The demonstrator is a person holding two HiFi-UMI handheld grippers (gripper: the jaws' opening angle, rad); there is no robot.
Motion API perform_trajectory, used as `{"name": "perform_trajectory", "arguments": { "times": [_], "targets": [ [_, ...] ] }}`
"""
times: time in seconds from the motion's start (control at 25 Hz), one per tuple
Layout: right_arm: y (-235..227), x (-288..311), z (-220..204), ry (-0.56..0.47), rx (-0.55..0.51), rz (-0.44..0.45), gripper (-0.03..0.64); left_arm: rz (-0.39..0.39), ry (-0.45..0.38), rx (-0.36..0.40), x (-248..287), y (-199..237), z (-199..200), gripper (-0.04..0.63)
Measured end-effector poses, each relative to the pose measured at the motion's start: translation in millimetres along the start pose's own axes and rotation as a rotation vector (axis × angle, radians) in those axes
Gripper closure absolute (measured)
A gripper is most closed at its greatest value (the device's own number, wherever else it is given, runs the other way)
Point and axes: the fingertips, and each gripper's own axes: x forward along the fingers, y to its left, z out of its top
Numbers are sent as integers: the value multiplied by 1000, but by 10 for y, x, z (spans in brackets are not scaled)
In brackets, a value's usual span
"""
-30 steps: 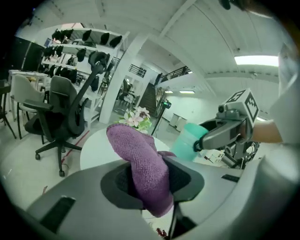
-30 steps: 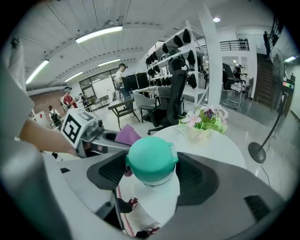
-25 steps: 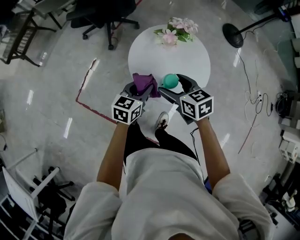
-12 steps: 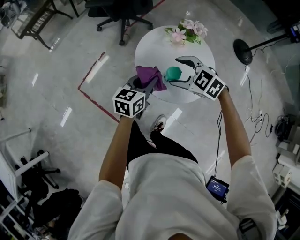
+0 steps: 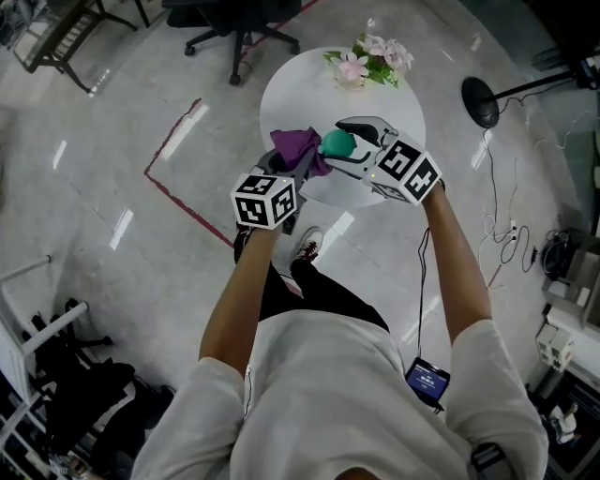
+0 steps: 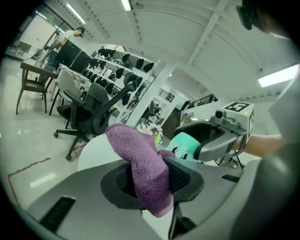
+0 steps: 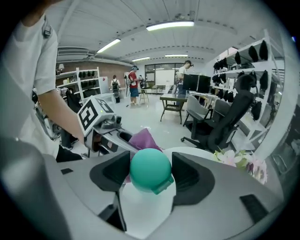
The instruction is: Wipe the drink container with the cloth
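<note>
The drink container (image 5: 337,142), teal and rounded, sits over the near side of the round white table (image 5: 394,103), right between the jaws of my right gripper (image 5: 334,143). Both my forearms reach forward over the floor. My right one angles in from the side with its gripper tipped down at the table. My left one runs straighter, with my left gripper (image 5: 292,165) closer to level. The purple cloth (image 5: 295,150) bunches up just beside the container on its left, touching or nearly touching it. A bunch of pink flowers (image 5: 367,61) lies at the table's far edge, an office chair (image 5: 234,28) stands beyond it, and a red tape line (image 5: 178,202) crosses the floor to my left. My right jaws have just been closing, and their pads now meet the container's two sides. My left jaws are clamped on a fold of the cloth, which spills out above and below them
</note>
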Motion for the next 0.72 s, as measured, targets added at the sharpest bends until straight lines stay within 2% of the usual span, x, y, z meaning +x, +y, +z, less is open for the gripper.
{"name": "perform_trajectory", "arguments": {
  "times": [0.2,0.36,0.56,0.72],
  "targets": [
    [-126,4,9,-102,159,-147,325,14,72,23,207,223,-123,460],
    [-193,9,-13,-149,280,-223,321,-10,157,45,367,379,-270,460],
    [-233,68,-13,-178,368,-291,314,-23,307,136,571,645,-510,460],
    [-283,74,-52,-199,412,-335,311,-54,407,158,750,808,-723,460]
  ]
}}
